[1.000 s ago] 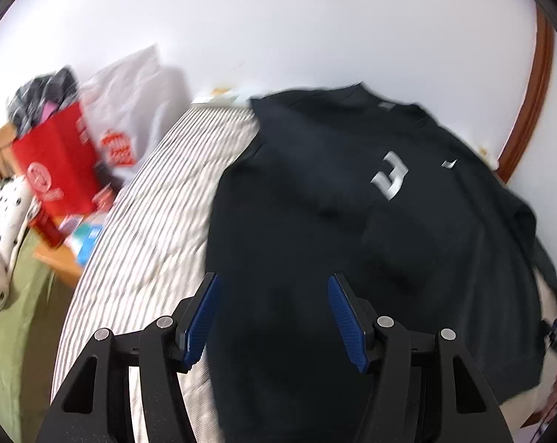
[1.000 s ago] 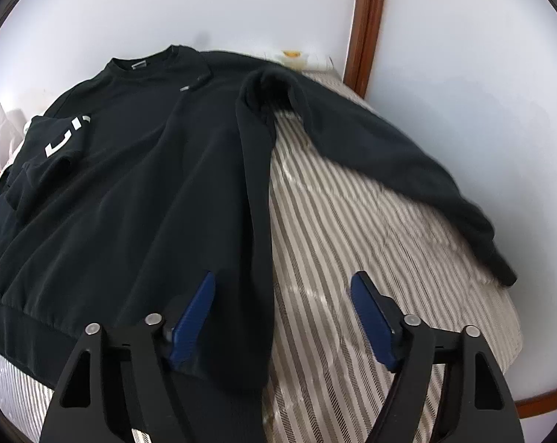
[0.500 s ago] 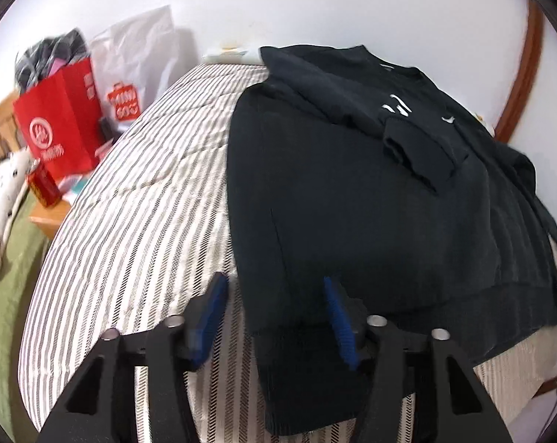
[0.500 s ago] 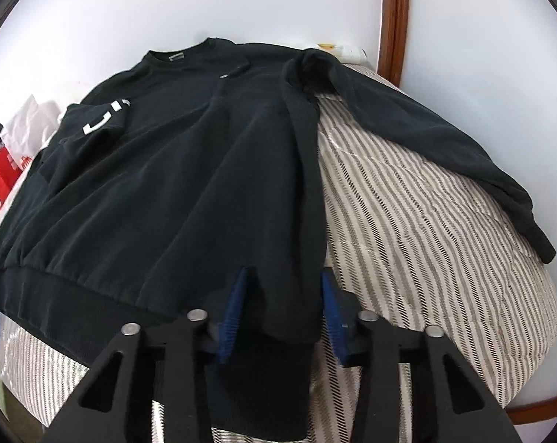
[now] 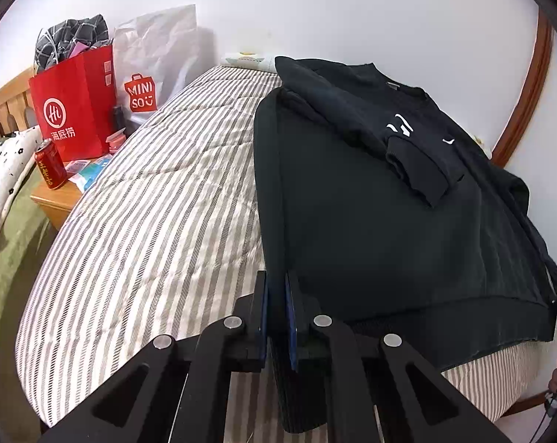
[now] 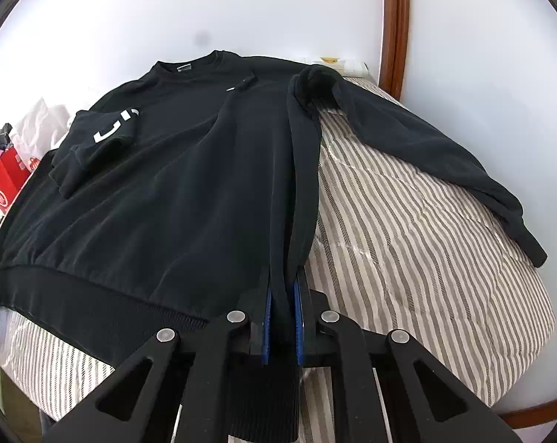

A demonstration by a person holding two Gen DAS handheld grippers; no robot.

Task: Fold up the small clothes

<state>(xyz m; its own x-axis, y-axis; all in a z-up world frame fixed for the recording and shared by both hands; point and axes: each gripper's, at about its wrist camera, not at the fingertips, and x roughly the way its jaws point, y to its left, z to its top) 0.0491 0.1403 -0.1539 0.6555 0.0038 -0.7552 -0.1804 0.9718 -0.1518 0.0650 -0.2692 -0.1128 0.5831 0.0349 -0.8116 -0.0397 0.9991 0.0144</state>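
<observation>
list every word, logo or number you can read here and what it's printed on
"MINI SO" with a smile: white bag.
"Hi" and three Chinese characters, "海底捞": red bag.
Yellow vertical characters, unreadable: red can.
White print, partly covered by the folded sleeve, unreadable: black sweatshirt.
Small white chest mark, no letters: sweatshirt.

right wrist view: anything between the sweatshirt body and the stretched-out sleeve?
Only bare striped bedding. The sweatshirt body and its spread sleeve flank that wedge; nothing else lies on it in the right wrist view.

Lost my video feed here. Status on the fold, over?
Left gripper shut on sweatshirt hem corner. Right gripper shut on other corner. One sleeve folded in, other sleeve splayed on bed. Nothing in the way.
</observation>
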